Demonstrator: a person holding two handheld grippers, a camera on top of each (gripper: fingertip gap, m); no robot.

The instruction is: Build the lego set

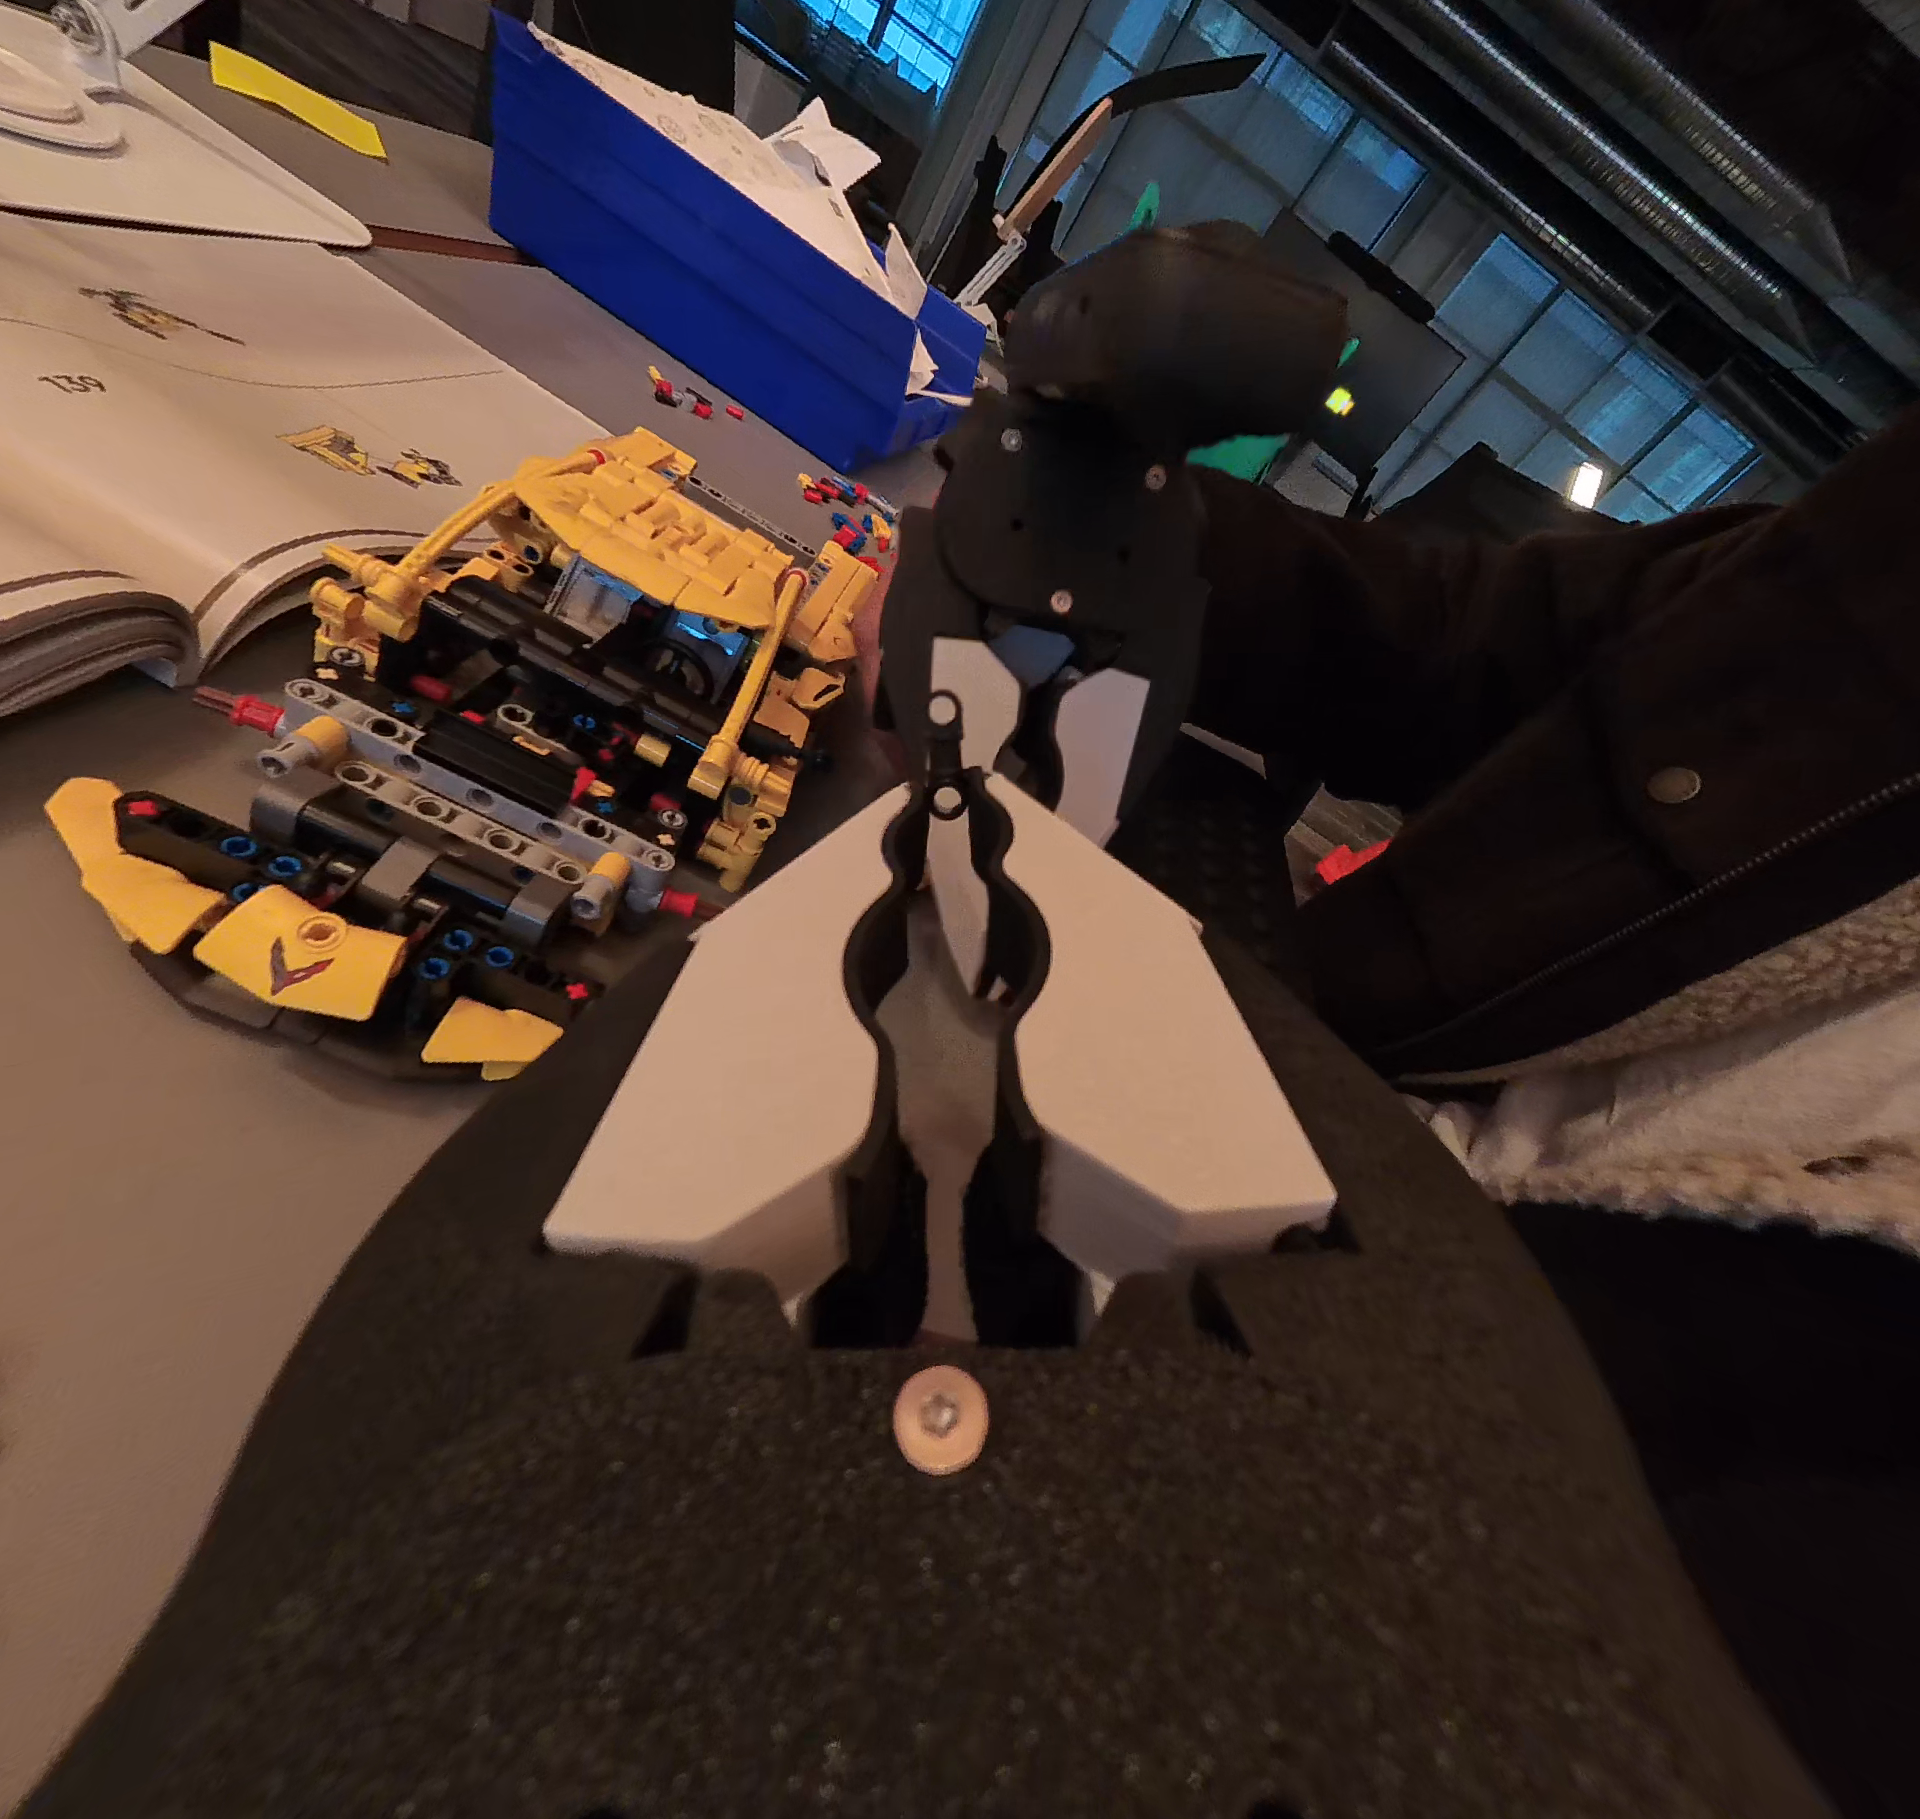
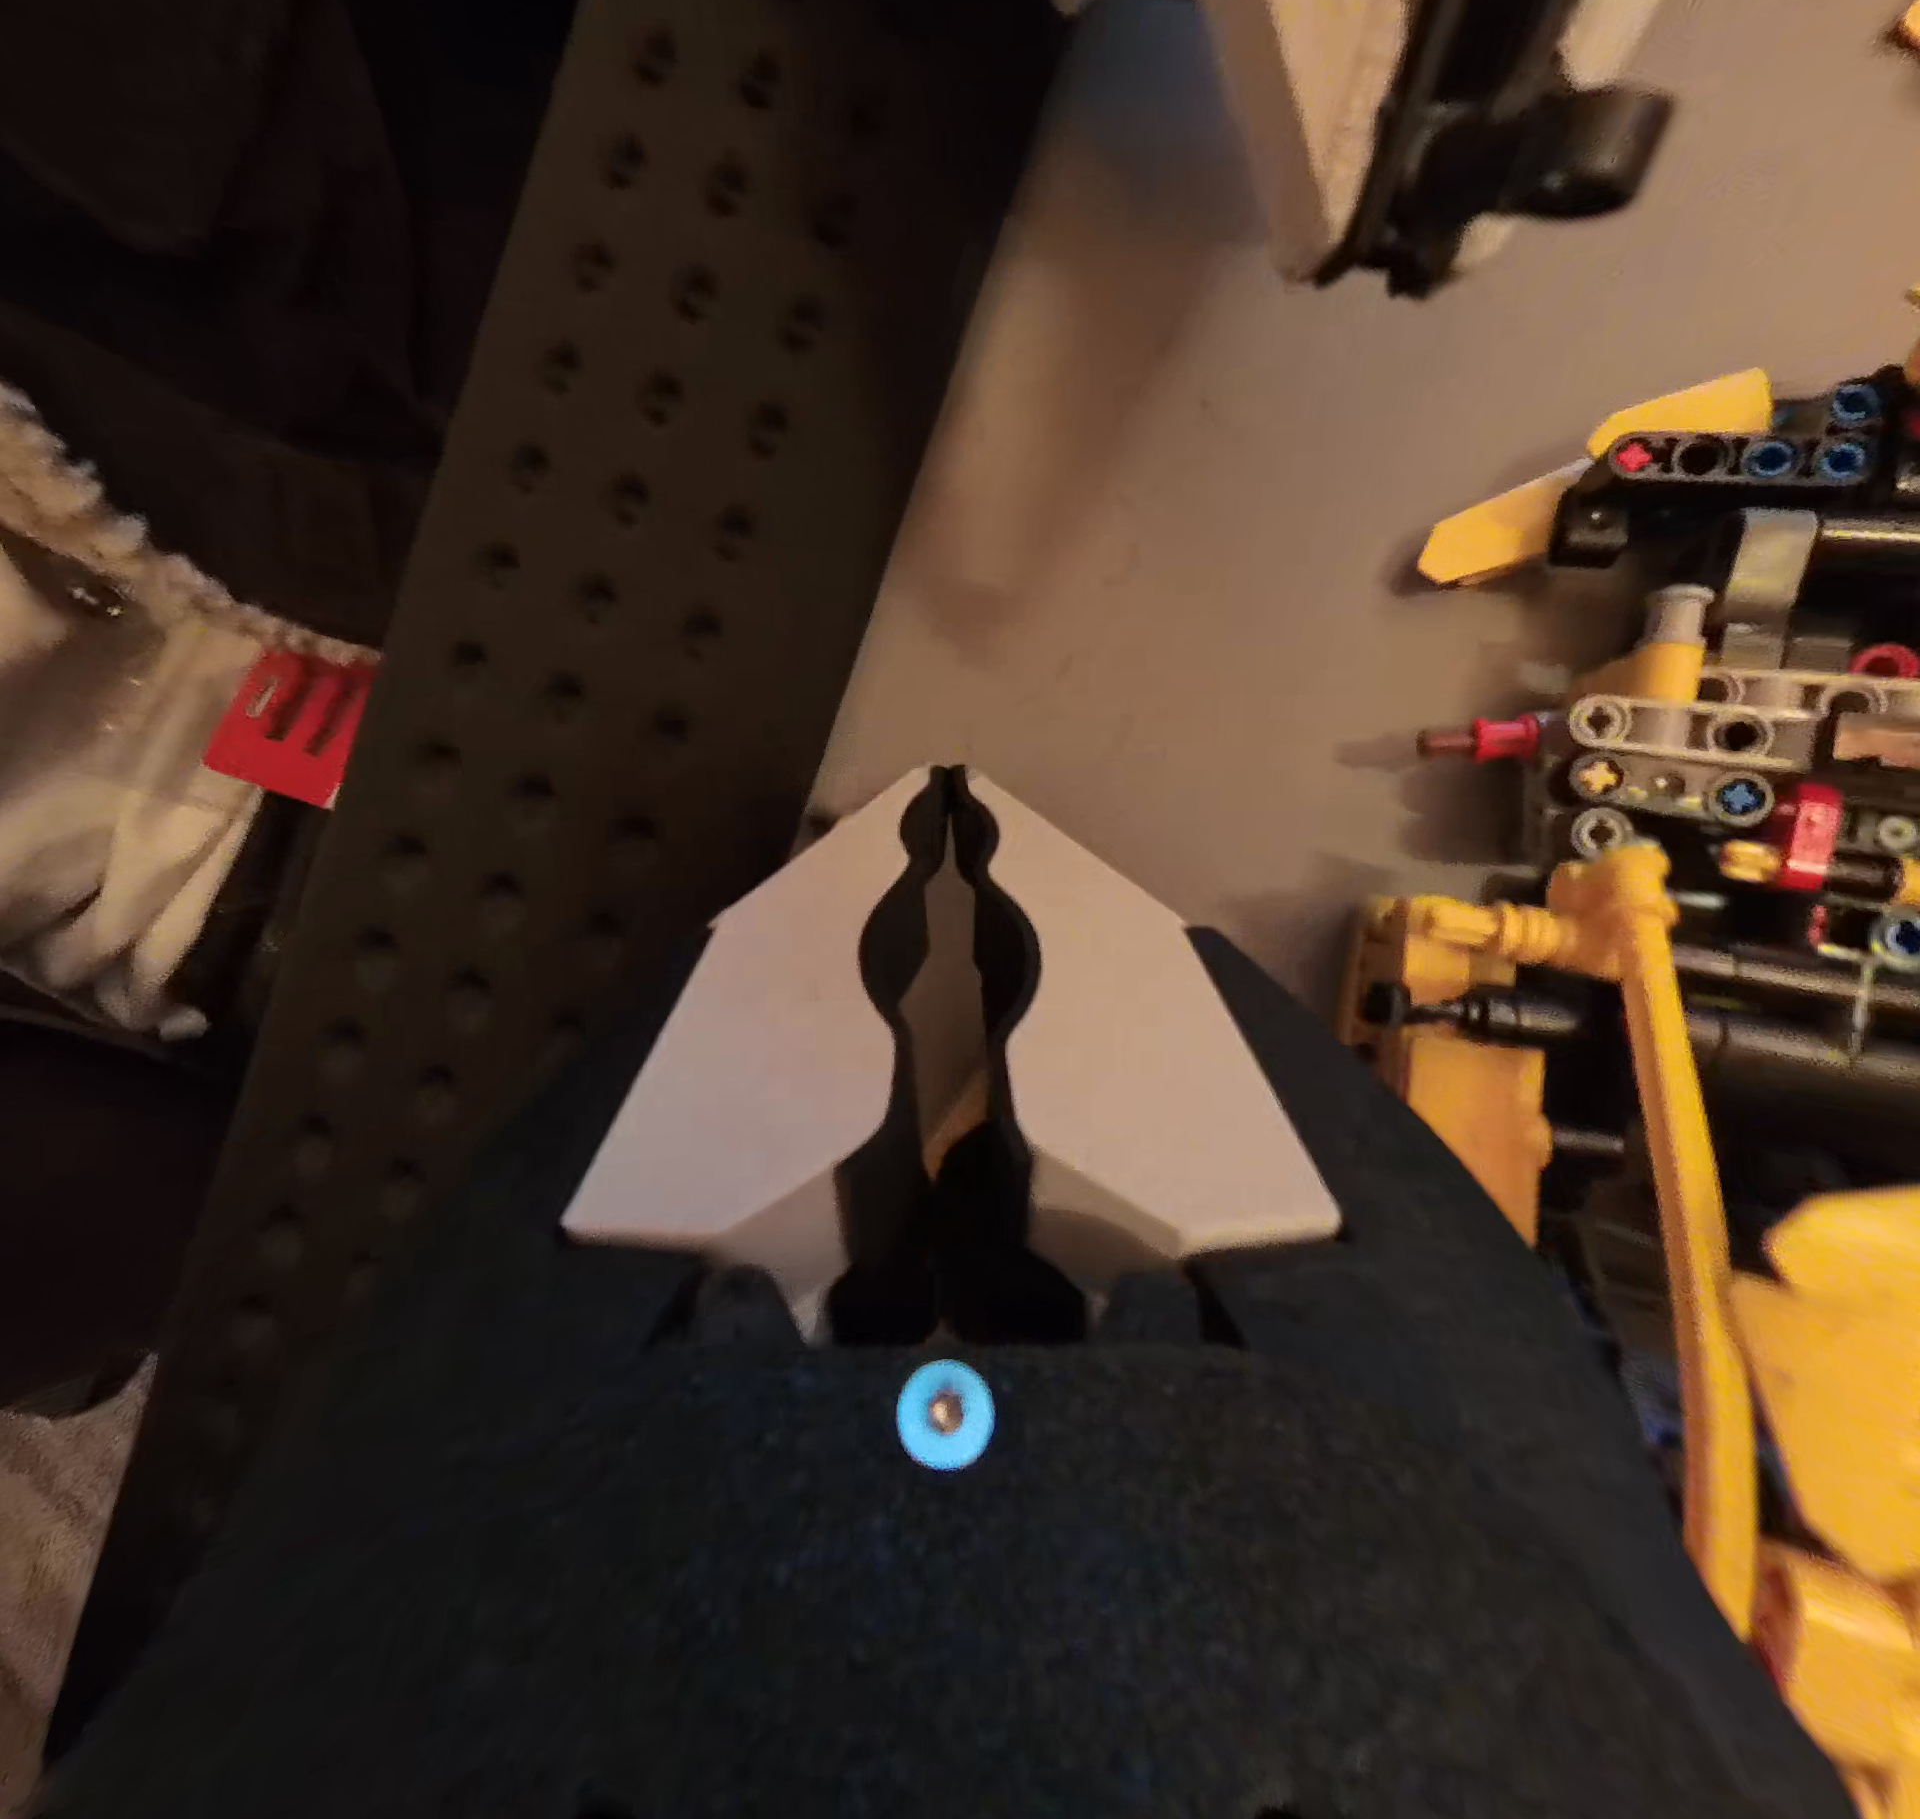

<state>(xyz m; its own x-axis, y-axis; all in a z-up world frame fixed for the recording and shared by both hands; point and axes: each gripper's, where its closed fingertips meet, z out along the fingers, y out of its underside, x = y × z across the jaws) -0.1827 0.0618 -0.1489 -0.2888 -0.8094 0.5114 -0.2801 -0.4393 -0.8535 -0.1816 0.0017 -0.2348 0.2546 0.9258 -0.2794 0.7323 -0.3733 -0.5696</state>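
Observation:
My left gripper (image 1: 945, 782) is shut on a small black lego link (image 1: 943, 730) with two ring holes, which sticks out past the fingertips. It is held in the air to the right of the yellow and black lego car (image 1: 561, 668). My right gripper (image 2: 948, 777) is shut with the pads touching and nothing between them, over the grey table beside the car (image 2: 1714, 834). In the left wrist view the right gripper (image 1: 1039, 720) hangs just beyond the black link. The car's separate yellow front bumper (image 1: 291, 928) lies before the car.
An open instruction book (image 1: 208, 419) lies left of the car. A blue bin (image 1: 707, 242) with paper stands behind it. Small loose pieces (image 1: 847, 512) lie near the bin. A black perforated mat (image 2: 623, 419) runs along the table's edge. A person's dark sleeve (image 1: 1507, 647) reaches in from the right. About 10 cm separates my left fingertips from my right.

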